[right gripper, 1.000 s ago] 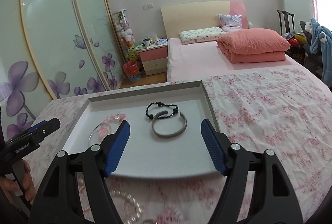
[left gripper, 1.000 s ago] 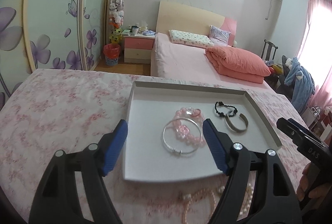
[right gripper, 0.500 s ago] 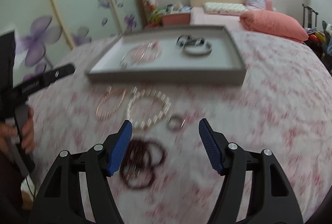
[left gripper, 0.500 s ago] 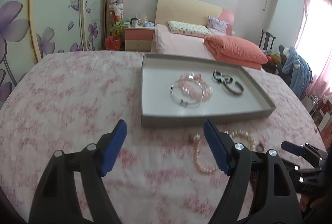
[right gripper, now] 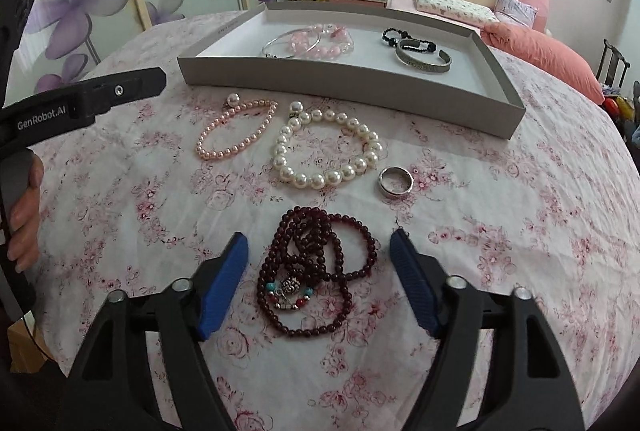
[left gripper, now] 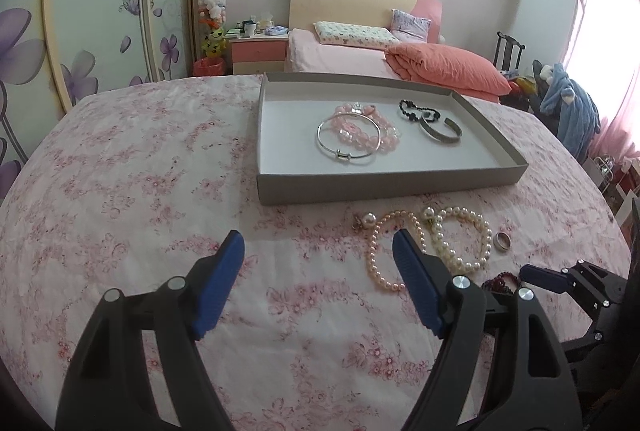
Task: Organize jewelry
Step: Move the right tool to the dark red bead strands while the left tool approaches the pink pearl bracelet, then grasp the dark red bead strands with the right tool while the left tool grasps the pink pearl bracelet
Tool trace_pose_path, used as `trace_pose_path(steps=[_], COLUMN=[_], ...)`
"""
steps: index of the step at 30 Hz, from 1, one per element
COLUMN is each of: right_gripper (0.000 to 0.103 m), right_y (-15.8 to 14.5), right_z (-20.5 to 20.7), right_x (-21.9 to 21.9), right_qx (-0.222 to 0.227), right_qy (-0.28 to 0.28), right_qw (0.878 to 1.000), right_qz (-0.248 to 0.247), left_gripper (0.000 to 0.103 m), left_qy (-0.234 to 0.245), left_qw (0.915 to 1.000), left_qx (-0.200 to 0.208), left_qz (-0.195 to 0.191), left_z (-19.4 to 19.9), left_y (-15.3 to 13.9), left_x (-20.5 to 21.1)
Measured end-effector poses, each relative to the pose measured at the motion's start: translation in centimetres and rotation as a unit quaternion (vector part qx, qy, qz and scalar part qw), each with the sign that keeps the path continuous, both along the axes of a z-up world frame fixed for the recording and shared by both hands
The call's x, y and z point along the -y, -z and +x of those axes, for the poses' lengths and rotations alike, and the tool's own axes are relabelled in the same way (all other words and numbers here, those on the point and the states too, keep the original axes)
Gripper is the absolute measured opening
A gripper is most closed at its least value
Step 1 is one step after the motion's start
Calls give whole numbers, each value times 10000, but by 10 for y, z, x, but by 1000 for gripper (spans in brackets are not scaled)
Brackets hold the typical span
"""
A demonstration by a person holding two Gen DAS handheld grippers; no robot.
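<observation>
A grey tray (right gripper: 340, 87) on the floral cloth holds a silver bangle (left gripper: 348, 141), a pink bead bracelet (left gripper: 360, 123), a black bead bracelet (left gripper: 416, 109) and a metal cuff (left gripper: 440, 131). In front of it lie a pink pearl bracelet (right gripper: 218, 125), a white pearl bracelet (right gripper: 308, 181), a silver ring (right gripper: 400, 190) and a coiled dark red bead bracelet (right gripper: 308, 251). My right gripper (right gripper: 318, 237) hangs over the dark red bracelet. Its jaws are closing either side of it, and the pads are clear of the beads. My left gripper (left gripper: 318, 237) stands open over bare cloth, left of the pearls.
The table wears a pink floral cloth (left gripper: 140, 171) and curves away at the left and right. Behind it are a bed (left gripper: 360, 55) with a coral duvet, a nightstand (left gripper: 260, 51) and flowered wardrobe doors. A hand (right gripper: 24, 211) holds the left gripper's handle.
Both grippers have drawn back from over the tray and sunk toward the near cloth. The right one now frames the dark red bracelet, with its jaws a little narrower.
</observation>
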State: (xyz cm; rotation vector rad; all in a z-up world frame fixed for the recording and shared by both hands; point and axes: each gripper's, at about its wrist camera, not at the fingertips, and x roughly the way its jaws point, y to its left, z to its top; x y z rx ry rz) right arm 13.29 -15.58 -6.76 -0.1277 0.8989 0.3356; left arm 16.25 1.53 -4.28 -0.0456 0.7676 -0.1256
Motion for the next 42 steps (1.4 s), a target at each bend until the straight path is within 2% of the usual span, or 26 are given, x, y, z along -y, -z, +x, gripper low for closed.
trace_pose_path(steps=[1, 2, 4, 6, 12, 16, 20, 28, 32, 42], right_gripper=[48, 42, 21, 15, 13, 13, 13, 13, 13, 13], right_y=[-1, -2, -3, -3, -5, -5, -5, -4, -4, -4], right_z=[-1, -2, -2, -4, -6, 11, 26, 37, 38, 40], right_x=[0, 2, 5, 7, 27, 59, 77, 71, 69, 67], right_qx=[34, 49, 47, 35, 21, -25, -46, -12, -4, 32], right_qy=[-6, -19, -40, -39, 150, 788, 1161, 1121, 1088, 1048], right_qw=[10000, 10000, 10000, 10000, 9997, 9967, 9931, 9936, 9940, 9945], right_qz=[-12, 0, 16, 5, -182, -202, -134, -131, -117, -78], left_gripper=[75, 75, 75, 75, 75, 73, 57, 36, 15, 13], left_qy=[14, 22, 52, 88, 289, 448, 601, 664, 670, 750], left_qw=[10000, 10000, 9999, 9999, 9992, 9981, 9962, 9937, 9932, 9900], left_qx=[-23, -40, -82, -116, -254, -345, -488, -725, -681, -634], left_qz=[9, 15, 33, 51, 148, 256, 387, 530, 668, 1014], left_z=[1, 1, 2, 2, 4, 7, 13, 30, 32, 15], left_y=[1, 2, 5, 7, 15, 19, 26, 39, 39, 39], left_x=[1, 2, 5, 7, 16, 25, 36, 53, 52, 29])
